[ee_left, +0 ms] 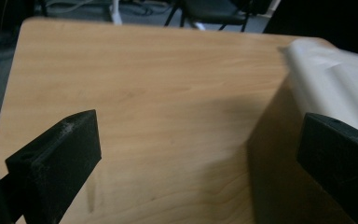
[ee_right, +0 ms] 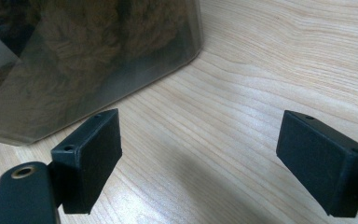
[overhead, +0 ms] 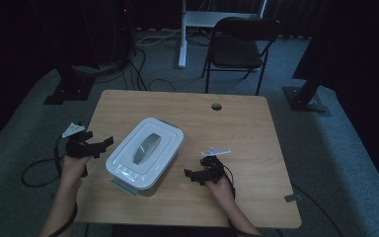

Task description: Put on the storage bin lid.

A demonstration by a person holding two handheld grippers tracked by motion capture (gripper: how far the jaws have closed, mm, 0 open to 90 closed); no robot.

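**Both claws spread beside the lidded box**

We are looking down at a wooden table (overhead: 237,128) in dim light, where a plastic box (overhead: 145,153) with a white lid (overhead: 128,160) and a grey handle (overhead: 145,147) is sitting between our two claws. The left gripper (overhead: 98,144) is hovering just off the box's near-left side, jaws spread wide with nothing between them; in the left gripper view we are seeing bare wood between the two black jaws and the pale lid (ee_left: 340,77) rising just beyond the jaw at the picture's right, its far part cut off by the frame edge. The right gripper (overhead: 193,174) is resting just off the box's right side, jaws also spread and gripping nothing. In the right gripper view the box's clear wall (ee_right: 98,65) is standing just ahead of the jaw at the picture's left, apart from it; something brown and fibrous is showing through the wall, too murky for us to name. From above, the low light is blurring the jaw tips, and our forearms are running off the bottom edge. A dark chair (overhead: 239,44) is standing beyond the table, half lost in shadow.
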